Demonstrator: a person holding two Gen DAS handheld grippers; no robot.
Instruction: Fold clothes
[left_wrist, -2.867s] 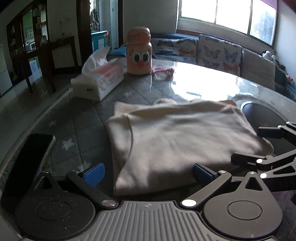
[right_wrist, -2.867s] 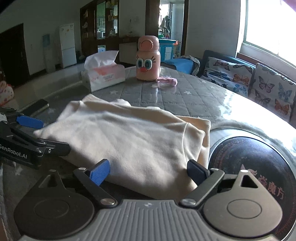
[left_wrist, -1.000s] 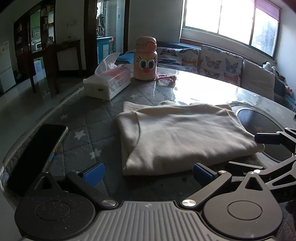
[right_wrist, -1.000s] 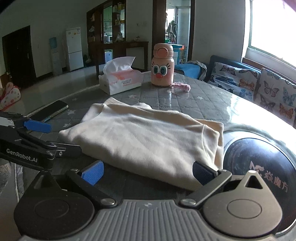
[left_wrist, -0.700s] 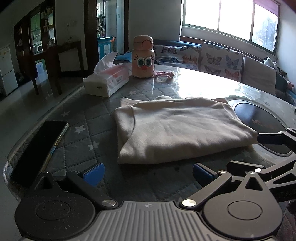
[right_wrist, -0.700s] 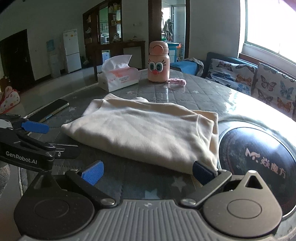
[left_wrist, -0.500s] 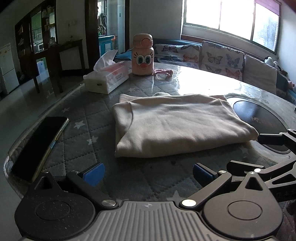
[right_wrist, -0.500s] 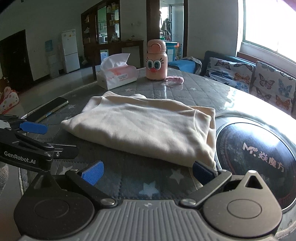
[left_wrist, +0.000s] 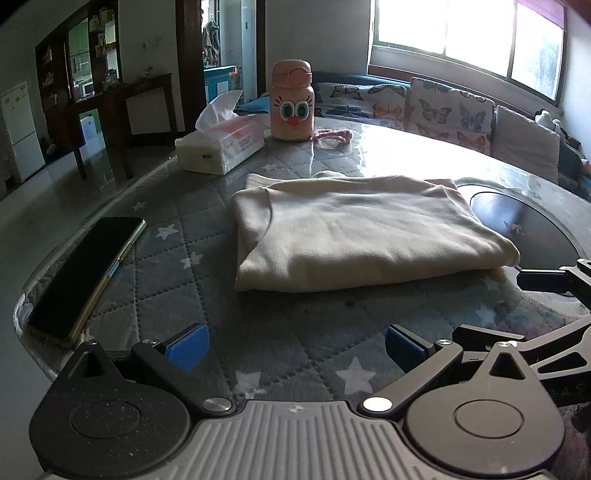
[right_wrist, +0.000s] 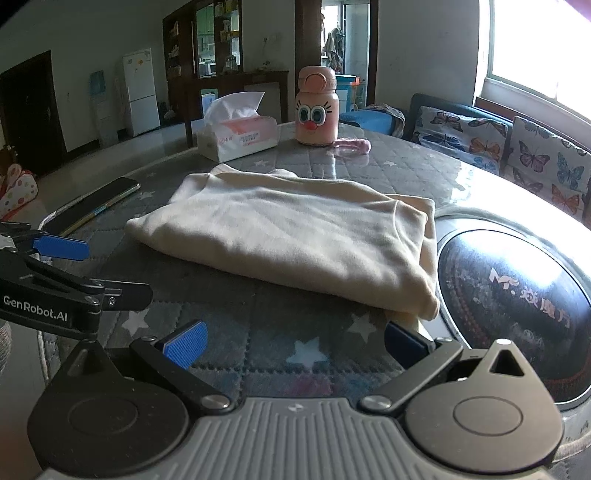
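Daylight from the windows falls across a round table covered with a grey quilted cloth printed with white stars, under a glossy clear top. At its middle lies the cream garment, folded into a flat rectangle several layers thick, its folded edge facing the cameras and one corner sagging slightly at the near right in the right wrist view. Just beside that corner sits a round black disc with light lettering, set into the table. Both tools are clear of the cloth. The left gripper hovers low over the near side of the table with its blue-padded fingers spread wide and nothing between them; the right gripper is likewise wide apart and empty, its right pad close to the garment's sagging corner without gripping it. Each gripper shows at the edge of the other's view. A dark phone lies near the table's left rim, well apart from the garment. Farther back stand a white tissue box, a pink bottle with cartoon eyes, and a small pink band beside the bottle. Butterfly-print cushions line the seating beneath the windows.
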